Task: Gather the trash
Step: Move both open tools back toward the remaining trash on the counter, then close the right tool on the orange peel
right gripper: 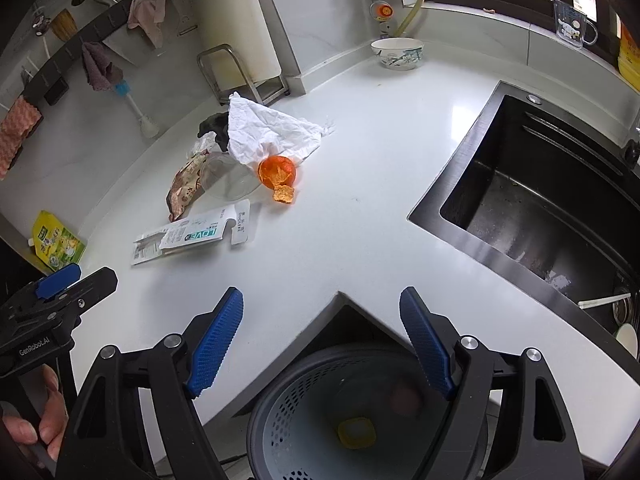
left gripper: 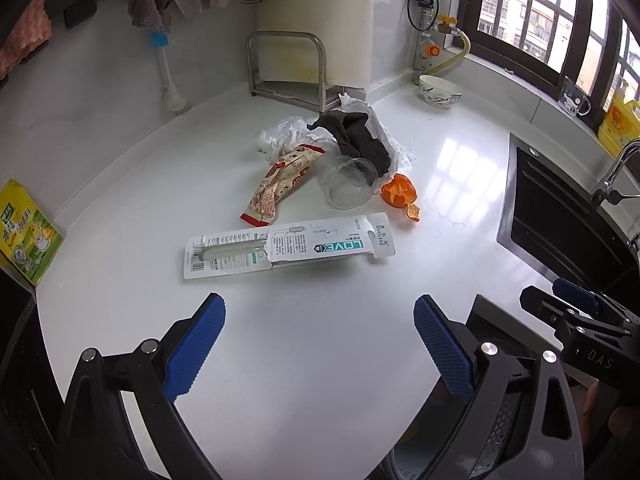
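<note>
Trash lies in a pile on the white counter [left gripper: 280, 360]: a white "LOVE" blister card [left gripper: 288, 248], a red-and-cream snack wrapper [left gripper: 280, 184], a clear plastic cup [left gripper: 350, 188] on its side, orange peel [left gripper: 400, 192], a dark rag [left gripper: 360, 136] and crumpled white paper [right gripper: 268, 132]. A grey perforated bin [right gripper: 320, 412] stands below the counter notch with a yellow scrap inside. My left gripper [left gripper: 320, 348] is open and empty, short of the card. My right gripper [right gripper: 320, 340] is open and empty above the bin.
A black sink [right gripper: 540, 200] is set in the counter at the right. A patterned bowl [right gripper: 398, 54] stands at the back, a metal rack [left gripper: 288, 68] in the corner, a yellow-green pouch [left gripper: 28, 236] at the left edge.
</note>
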`<action>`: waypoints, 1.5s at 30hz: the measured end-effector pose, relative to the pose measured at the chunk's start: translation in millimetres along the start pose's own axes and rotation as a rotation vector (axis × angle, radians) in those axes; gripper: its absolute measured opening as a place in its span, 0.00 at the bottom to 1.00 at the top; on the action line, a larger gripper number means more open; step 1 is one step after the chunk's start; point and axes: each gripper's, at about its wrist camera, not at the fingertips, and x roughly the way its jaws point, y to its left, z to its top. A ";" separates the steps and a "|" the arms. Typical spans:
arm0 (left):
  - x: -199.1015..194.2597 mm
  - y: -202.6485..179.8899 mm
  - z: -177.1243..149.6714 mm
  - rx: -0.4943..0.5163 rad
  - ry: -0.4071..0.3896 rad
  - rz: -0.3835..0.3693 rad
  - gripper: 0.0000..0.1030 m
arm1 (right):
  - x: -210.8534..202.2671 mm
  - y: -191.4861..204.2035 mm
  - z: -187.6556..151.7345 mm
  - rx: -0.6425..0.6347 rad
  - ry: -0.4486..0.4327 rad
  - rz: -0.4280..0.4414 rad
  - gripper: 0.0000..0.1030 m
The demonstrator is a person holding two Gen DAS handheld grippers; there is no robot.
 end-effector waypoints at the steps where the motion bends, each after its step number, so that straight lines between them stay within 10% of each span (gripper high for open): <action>1: 2.3 1.6 1.8 0.006 0.000 -0.004 0.91 | 2.6 0.4 1.9 0.006 0.000 -0.003 0.75; 45: 85.2 54.9 23.2 0.007 0.061 -0.037 0.91 | 161.2 42.9 95.3 -0.099 0.050 -0.033 0.75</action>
